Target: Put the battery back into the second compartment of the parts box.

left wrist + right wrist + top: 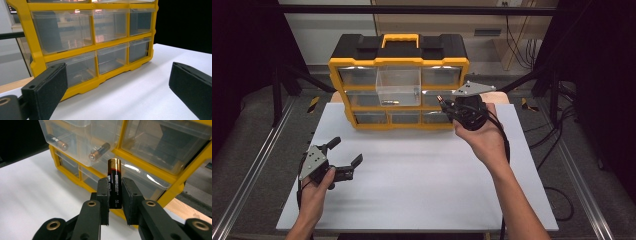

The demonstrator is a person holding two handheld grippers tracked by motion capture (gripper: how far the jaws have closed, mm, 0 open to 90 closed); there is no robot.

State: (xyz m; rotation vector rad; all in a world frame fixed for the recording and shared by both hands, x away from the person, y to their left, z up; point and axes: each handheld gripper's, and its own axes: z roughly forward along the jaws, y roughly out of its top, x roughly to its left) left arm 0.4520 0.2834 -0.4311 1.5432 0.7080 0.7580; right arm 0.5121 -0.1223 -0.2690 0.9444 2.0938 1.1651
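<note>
right claw (115, 195) pinching battery (114, 182) upright beside pulled-out drawer (399, 86) (left claw (346, 154) spread, over bare board).

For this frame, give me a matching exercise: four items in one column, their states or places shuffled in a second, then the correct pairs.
Items:
1. left gripper
2. right gripper
3. black-and-copper cylindrical battery
4. clear plastic middle drawer of the yellow-and-black organiser

States:
A. pulled out, two batteries lying inside
B. jaws wide open, holding nothing, above the white board
C. stands upright between two black jaws
D. jaws closed on a battery, near the organiser's front

Pairs: 1-B, 2-D, 3-C, 4-A
</note>
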